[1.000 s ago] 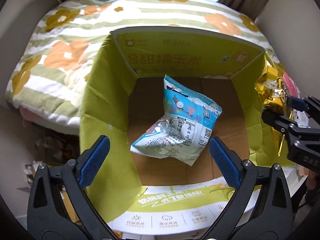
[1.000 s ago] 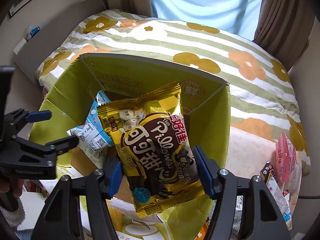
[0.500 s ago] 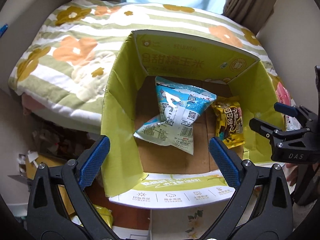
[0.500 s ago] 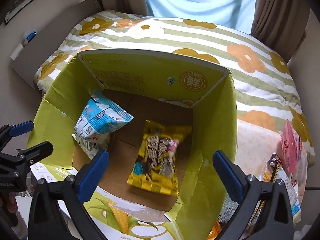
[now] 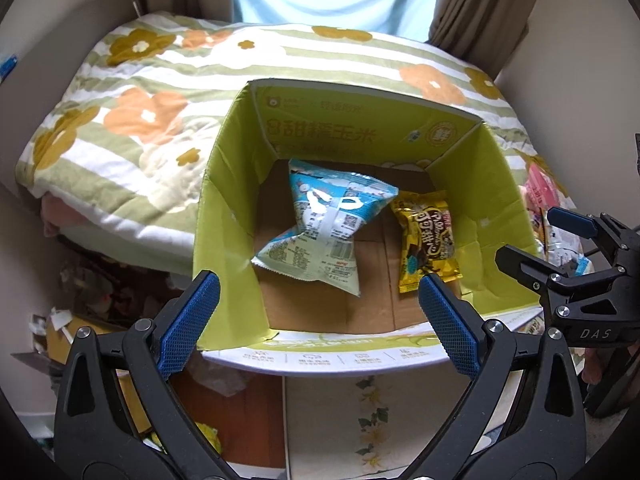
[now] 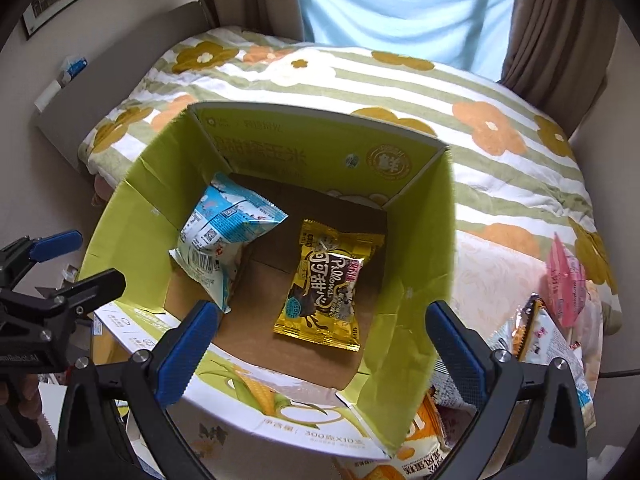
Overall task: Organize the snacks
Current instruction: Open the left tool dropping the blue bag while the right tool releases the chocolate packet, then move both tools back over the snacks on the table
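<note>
behind everything lies a bed (image 6: 400,92) under a green-striped flowered cover, with curtains and a bright window past it. at its near edge stands an open green cardboard box (image 5: 224,208), flaps up, brown floor showing.

two snacks are already inside. the blue snack bag (image 5: 326,232) sits toward the left of the box floor, propped and crumpled, its long axis running from the far wall down toward the near-left corner, its back with the barcode facing up. the yellow cocoa snack bag (image 6: 326,280) lies flat to its right, printed face up, its long axis running roughly from the far wall to the near wall, slightly slanted; in the right wrist view the lettering reads sideways, its top toward the right wall. the two bags look to be touching or just beside each other; i cannot tell which.

more remains, by my judgement: outside the box on the right lie a pink packet (image 6: 566,280), a pale printed packet (image 6: 548,340) and an orange packet (image 6: 420,436) near the box's front corner. the job looks under way, not near done.

the left hand-held gripper (image 5: 318,312) hovers over the near-left rim, jaws spread wide, holding nothing. the right hand-held gripper (image 6: 320,344) hangs above the near-right side of the box, also wide and empty, so the next step is probably to fetch one of the outside packets.
</note>
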Demonstrator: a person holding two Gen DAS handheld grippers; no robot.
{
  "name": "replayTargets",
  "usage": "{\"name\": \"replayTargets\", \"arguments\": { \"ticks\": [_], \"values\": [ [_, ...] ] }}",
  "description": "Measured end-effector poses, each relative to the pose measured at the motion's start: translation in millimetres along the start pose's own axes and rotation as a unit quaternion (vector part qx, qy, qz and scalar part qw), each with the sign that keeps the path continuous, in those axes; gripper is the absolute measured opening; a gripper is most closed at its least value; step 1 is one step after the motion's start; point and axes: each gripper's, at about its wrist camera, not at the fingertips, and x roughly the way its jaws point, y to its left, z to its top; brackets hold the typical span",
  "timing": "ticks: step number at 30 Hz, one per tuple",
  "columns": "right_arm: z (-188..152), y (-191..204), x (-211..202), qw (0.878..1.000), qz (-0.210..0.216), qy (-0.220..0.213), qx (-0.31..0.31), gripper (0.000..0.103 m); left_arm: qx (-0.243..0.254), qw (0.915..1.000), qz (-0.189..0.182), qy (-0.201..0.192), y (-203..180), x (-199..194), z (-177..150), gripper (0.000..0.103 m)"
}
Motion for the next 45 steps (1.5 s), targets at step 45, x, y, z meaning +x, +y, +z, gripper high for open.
{"name": "replayTargets", "arguments": {
  "ticks": [45],
  "values": [
    [-158,-301,-100,0.996,-0.066,-0.001,0.060,0.103,0.280,0.9568,-0.068,0.042,-373,45,-13,0.099]
  ]
}}
